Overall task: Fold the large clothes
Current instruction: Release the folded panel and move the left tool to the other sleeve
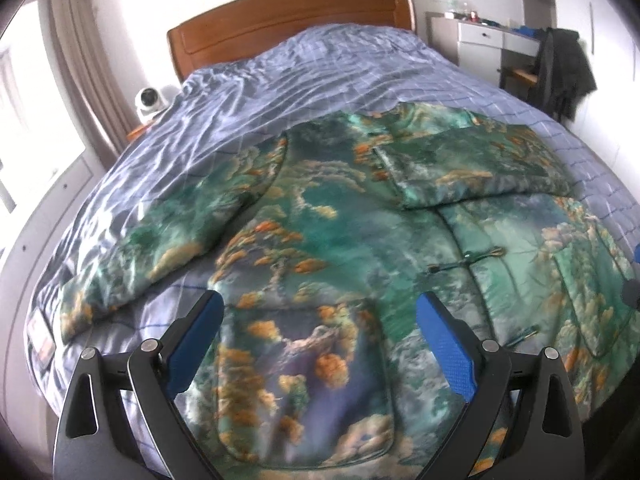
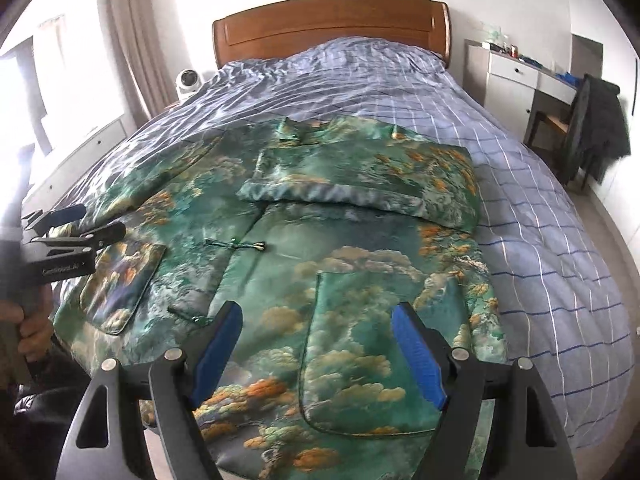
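Observation:
A padded jacket (image 1: 320,220) (image 2: 340,280) with a green and orange landscape print lies front up on the bed. One sleeve (image 1: 480,164) (image 2: 360,184) is folded across the chest. The other sleeve (image 1: 180,232) lies stretched out to the left. My left gripper (image 1: 320,304) hovers open over the hem and the left pocket, with nothing between its blue pads. Over the right pocket hangs my right gripper (image 2: 318,312), also open and empty. The left gripper (image 2: 72,224) shows again at the left edge of the right wrist view, held by a hand (image 2: 32,328).
The blue checked bed cover (image 1: 280,80) (image 2: 540,220) runs back to a wooden headboard (image 1: 280,12). A white desk (image 1: 500,40) and a chair draped with dark clothing (image 1: 564,68) stand at the right. A small white fan (image 1: 148,100) sits at the left by the curtain.

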Motion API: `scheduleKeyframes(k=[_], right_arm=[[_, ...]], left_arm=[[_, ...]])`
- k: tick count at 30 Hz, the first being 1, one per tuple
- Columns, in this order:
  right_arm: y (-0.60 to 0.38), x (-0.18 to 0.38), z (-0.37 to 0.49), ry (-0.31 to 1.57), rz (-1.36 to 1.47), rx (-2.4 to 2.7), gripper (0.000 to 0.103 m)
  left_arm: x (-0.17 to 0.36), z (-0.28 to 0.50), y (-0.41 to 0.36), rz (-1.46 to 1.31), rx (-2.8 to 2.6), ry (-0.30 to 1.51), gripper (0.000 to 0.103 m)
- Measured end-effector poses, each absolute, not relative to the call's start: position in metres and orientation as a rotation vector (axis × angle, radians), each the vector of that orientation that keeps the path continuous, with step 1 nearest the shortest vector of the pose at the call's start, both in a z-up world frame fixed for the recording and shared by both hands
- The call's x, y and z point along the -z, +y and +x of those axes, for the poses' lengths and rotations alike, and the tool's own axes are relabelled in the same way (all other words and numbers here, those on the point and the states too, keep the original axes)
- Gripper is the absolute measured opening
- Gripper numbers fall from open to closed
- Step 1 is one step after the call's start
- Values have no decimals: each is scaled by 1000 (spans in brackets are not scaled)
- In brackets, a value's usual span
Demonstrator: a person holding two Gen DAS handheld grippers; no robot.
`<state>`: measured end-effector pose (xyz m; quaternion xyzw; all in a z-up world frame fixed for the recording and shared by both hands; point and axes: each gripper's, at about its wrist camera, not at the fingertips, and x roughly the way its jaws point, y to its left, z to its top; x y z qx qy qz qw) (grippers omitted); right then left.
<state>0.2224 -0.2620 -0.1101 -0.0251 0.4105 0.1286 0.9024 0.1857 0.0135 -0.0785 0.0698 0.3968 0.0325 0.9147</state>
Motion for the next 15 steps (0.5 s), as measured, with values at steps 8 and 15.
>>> scheduleKeyframes(k=[8,15], right_arm=[[-254,108,215,856,-73,-275,79],[-249,109,213,860,-89,-282,79]], left_arm=[[85,187,47,125,-137,837,97],[95,196,102,36,-231,893,97]])
